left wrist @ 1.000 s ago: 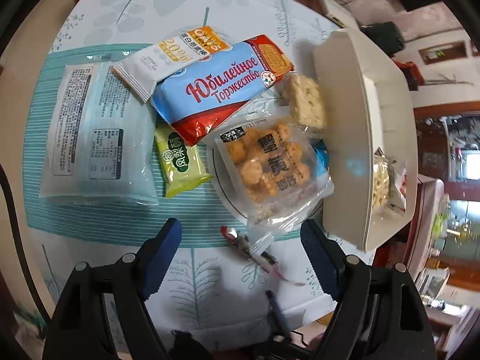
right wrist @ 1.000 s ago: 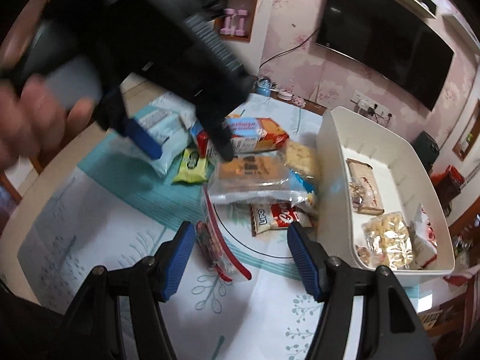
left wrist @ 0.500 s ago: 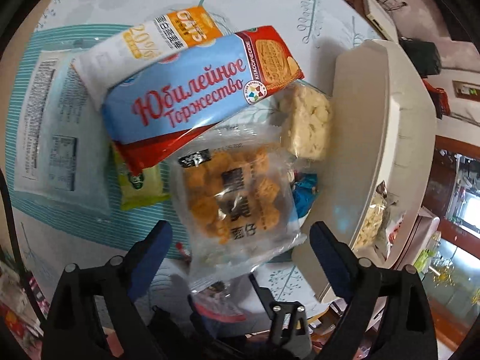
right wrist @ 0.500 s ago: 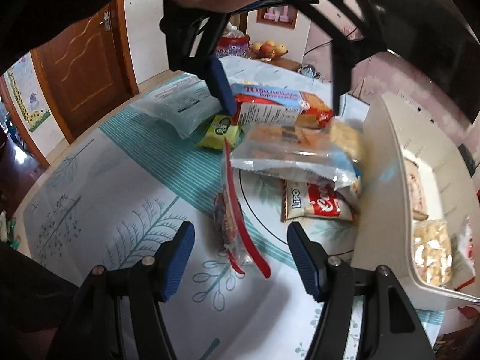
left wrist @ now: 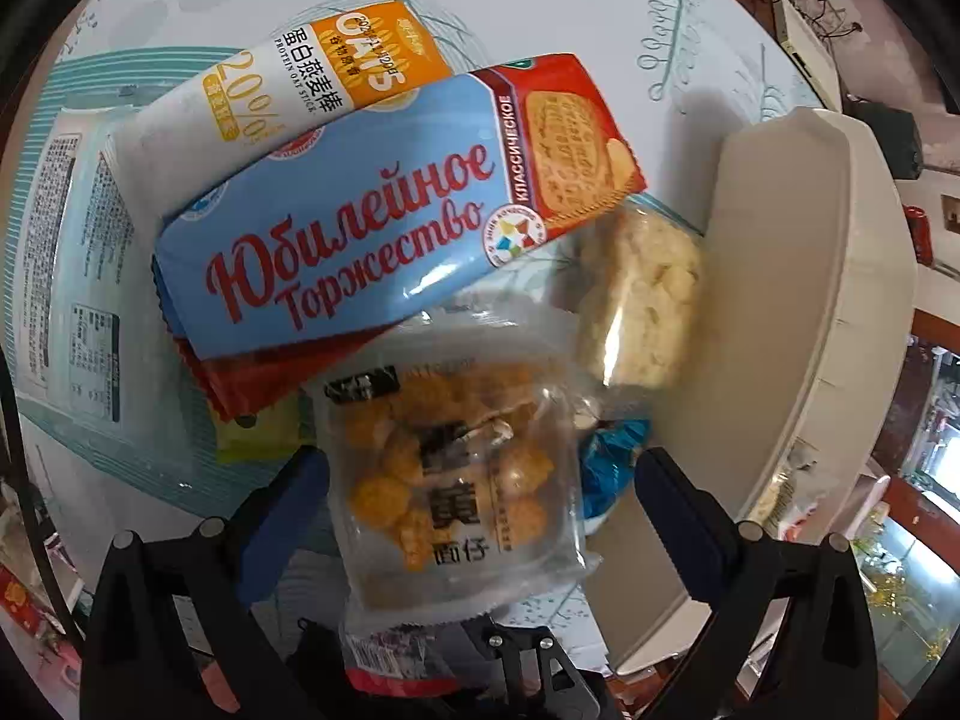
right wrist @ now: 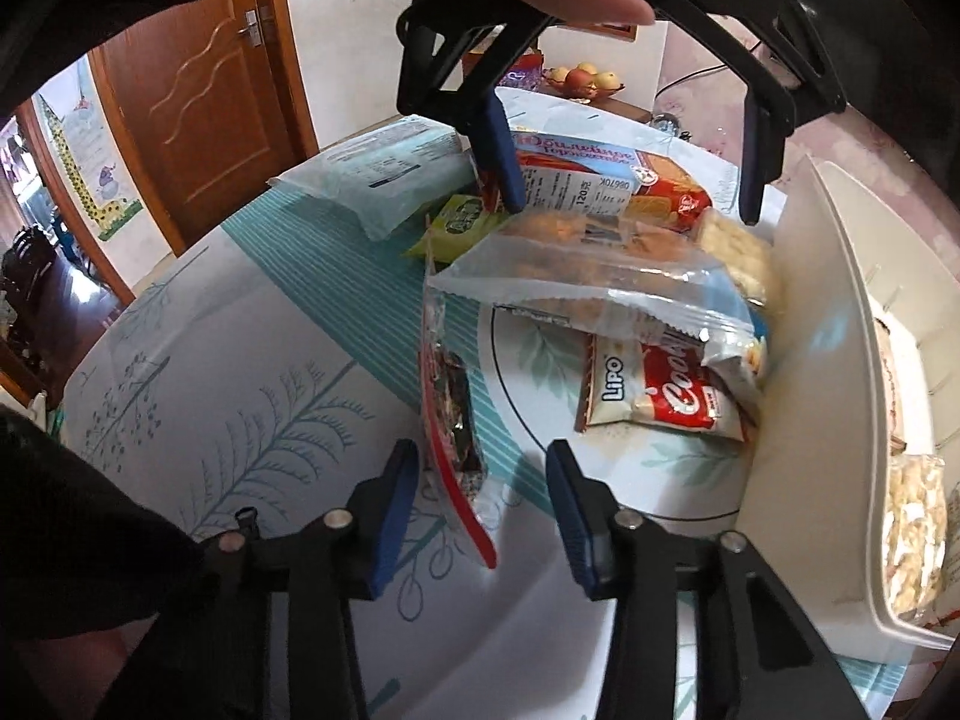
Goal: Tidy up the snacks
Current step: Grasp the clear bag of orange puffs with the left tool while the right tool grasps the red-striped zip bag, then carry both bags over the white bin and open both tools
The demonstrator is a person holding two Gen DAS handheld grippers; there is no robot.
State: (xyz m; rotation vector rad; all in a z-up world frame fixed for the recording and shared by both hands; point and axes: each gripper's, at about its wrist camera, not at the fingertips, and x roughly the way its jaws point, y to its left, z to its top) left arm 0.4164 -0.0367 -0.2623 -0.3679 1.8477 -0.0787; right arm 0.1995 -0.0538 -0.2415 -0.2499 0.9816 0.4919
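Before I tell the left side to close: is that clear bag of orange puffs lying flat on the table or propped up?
Propped up. The puff bag rests tilted on other snack packs, its near edge raised clear of the tablecloth.

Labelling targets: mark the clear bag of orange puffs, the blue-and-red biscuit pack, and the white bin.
clear bag of orange puffs [left wrist: 447,480], left wrist view, middle of its front.
blue-and-red biscuit pack [left wrist: 360,240], left wrist view, blue label.
white bin [right wrist: 816,312], right wrist view, near outer wall.
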